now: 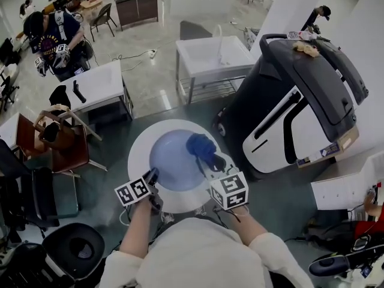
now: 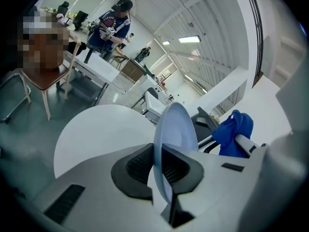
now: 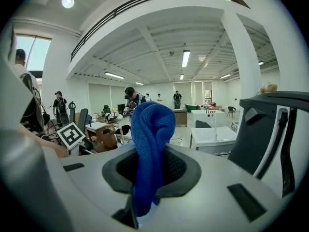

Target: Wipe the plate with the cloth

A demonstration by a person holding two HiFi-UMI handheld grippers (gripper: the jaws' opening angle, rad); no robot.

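Plate (image 1: 171, 161) and cloth (image 1: 201, 146) are both held over the round white tabletop (image 1: 137, 146), on the side of it nearest the person.

The left tongs (image 1: 153, 176) are all but closed and pinch the pale blue plate by its near rim. In the left gripper view the plate (image 2: 175, 124) shows edge-on, with its thin rim clamped between the dark ribbed pads of the left tongs (image 2: 161, 167). The tabletop (image 2: 96, 129) spreads out behind it. From the head view the plate's round face covers the middle of the tabletop. Whether it rests on the tabletop or is lifted off it cannot be told.

The right tongs (image 1: 213, 161) are closed on the dark blue cloth. In the right gripper view the cloth (image 3: 149, 139) stands up in a thick fold out of the pads of the right tongs (image 3: 147, 173), and a tail hangs below them. Over the tabletop the cloth lies at the plate's far right edge. In the left gripper view the cloth (image 2: 235, 133) shows just beside the plate, and contact between them cannot be made out.

Beyond the tabletop's right edge stands a large black and white machine (image 1: 294, 107). Off its left edge is a brown chair (image 1: 60, 152). Past its far edge stands a white table (image 1: 213, 56).
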